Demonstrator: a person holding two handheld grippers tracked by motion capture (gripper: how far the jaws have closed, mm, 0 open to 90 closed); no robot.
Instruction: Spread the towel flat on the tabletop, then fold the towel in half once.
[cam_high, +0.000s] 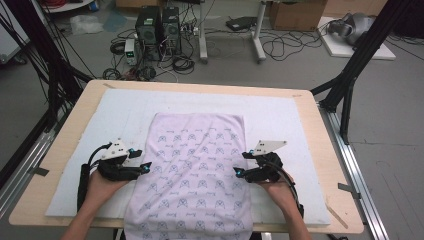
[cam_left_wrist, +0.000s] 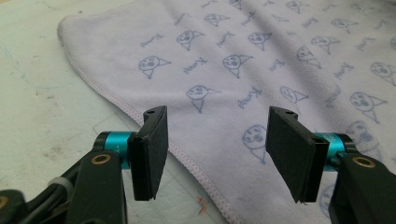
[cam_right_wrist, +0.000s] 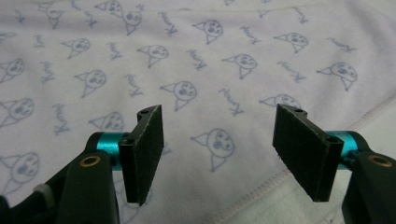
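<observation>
A pale lilac towel (cam_high: 192, 165) with small blue printed figures lies flat on the white mat, its near end hanging over the table's front edge. My left gripper (cam_high: 141, 161) sits at the towel's left edge and stands open, nothing between its pads. In the left gripper view the stitched hem of the towel (cam_left_wrist: 243, 60) runs under the open left gripper (cam_left_wrist: 217, 149). My right gripper (cam_high: 243, 164) rests at the towel's right edge, also open and empty. The right gripper view has the towel (cam_right_wrist: 187, 60) beneath the open right gripper (cam_right_wrist: 219, 149).
A white foam mat (cam_high: 280, 120) covers most of the wooden table (cam_high: 325, 165). Beyond the far edge the floor holds computer towers (cam_high: 159, 27), cables and a cardboard box (cam_high: 297, 14). Black frame posts (cam_high: 357, 60) stand at the right, and a metal rail (cam_high: 360, 185) runs alongside.
</observation>
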